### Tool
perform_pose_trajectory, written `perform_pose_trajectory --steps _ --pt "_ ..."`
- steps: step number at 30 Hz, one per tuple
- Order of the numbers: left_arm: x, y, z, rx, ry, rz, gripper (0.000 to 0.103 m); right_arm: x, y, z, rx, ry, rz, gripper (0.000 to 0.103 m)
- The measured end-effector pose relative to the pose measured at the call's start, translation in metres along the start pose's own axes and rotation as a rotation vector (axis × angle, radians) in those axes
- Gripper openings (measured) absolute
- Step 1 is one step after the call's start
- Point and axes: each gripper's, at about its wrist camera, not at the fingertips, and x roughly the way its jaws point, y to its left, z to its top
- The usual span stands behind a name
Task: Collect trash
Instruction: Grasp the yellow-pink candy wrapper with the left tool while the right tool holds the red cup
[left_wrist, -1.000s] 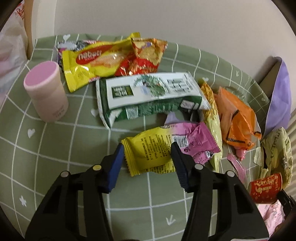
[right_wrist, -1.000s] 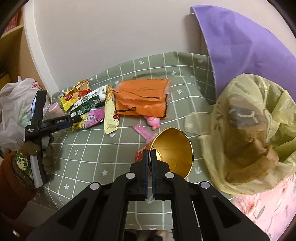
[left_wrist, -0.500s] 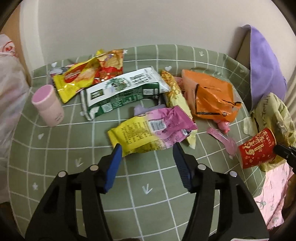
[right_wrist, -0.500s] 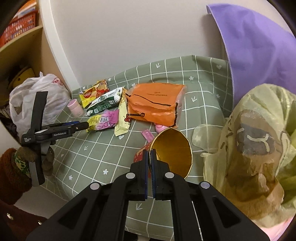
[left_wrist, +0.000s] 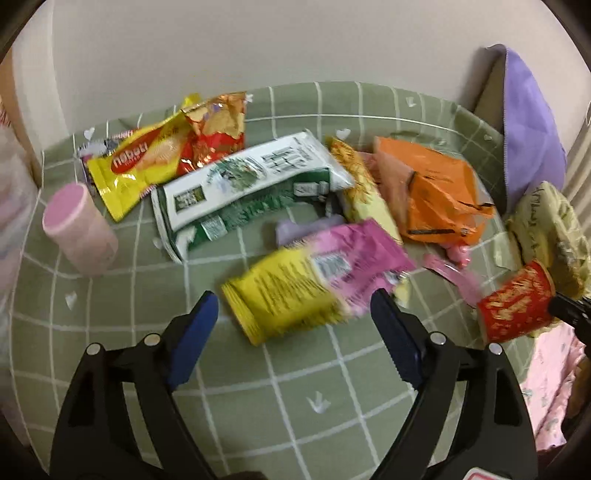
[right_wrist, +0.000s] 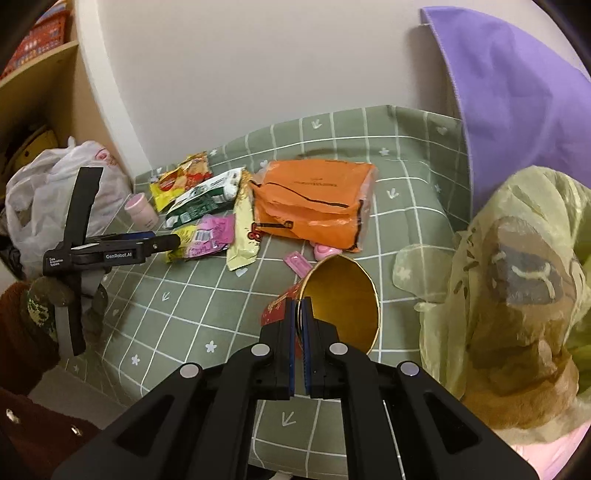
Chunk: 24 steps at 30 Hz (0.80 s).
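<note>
A: Left gripper (left_wrist: 291, 314): jaws have just been opening and stand wide. The yellow-and-pink wrapper (left_wrist: 314, 280) is seen between the tips in the left wrist view, lying flat on the green checked cover (left_wrist: 258, 398); no pad contact is seen. The wrapper is motion-blurred, so its print can't be read.

B: Right gripper (right_wrist: 300, 314)?

A: Jaws nearly closed, pinched on the rim of the red paper cup (right_wrist: 341, 299), which is tilted with its gold inside facing the right wrist camera. In the left wrist view the same cup is seen at the right edge, its mouth cut off by the gripper tip.

B: Rest of the trash?

A: Spread on the cover near the wall: green-and-white packet (left_wrist: 243, 188), yellow biscuit wrapper (left_wrist: 144, 162), orange bag (left_wrist: 436, 192), a pale yellow packet (right_wrist: 243, 229) partly tucked under the others. A pink tub (left_wrist: 79, 229) stands upright, apart to the left. A small pink item (right_wrist: 325, 252) by the orange bag is half hidden; what it is can't be told.

B: Bin bag?

A: Yellow-green plastic bag (right_wrist: 524, 295) at the right, just beside the cup; brown contents are seen through it but not made out.
</note>
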Motion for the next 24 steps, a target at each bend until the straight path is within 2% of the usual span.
perform_pose_trajectory --steps 5,10,16,18,19,20,24 --pt "0.02 0.007 0.013 0.051 0.024 -0.011 0.073 -0.003 0.0 -0.004 0.027 0.005 -0.022 0.005" --pt "0.044 0.002 0.009 0.101 0.114 -0.044 0.069 -0.005 0.0 -0.004 0.042 0.007 -0.043 0.005" --pt "0.039 -0.014 -0.009 0.156 0.11 0.048 0.069 -0.005 0.001 -0.001 0.032 0.008 -0.088 0.006" --pt "0.035 -0.016 -0.012 0.133 0.108 0.072 0.055 -0.004 0.0 0.001 0.03 0.006 -0.095 0.006" --pt "0.033 -0.016 -0.013 0.099 0.109 0.057 0.05 -0.004 0.0 0.003 0.027 0.003 -0.102 0.006" --pt "0.029 -0.014 -0.012 0.052 0.11 0.026 0.031 -0.005 0.0 0.005 0.022 -0.002 -0.105 0.006" --pt "0.003 -0.017 -0.006 -0.004 0.046 0.007 0.031 -0.012 0.002 0.019 -0.001 -0.037 -0.084 0.006"
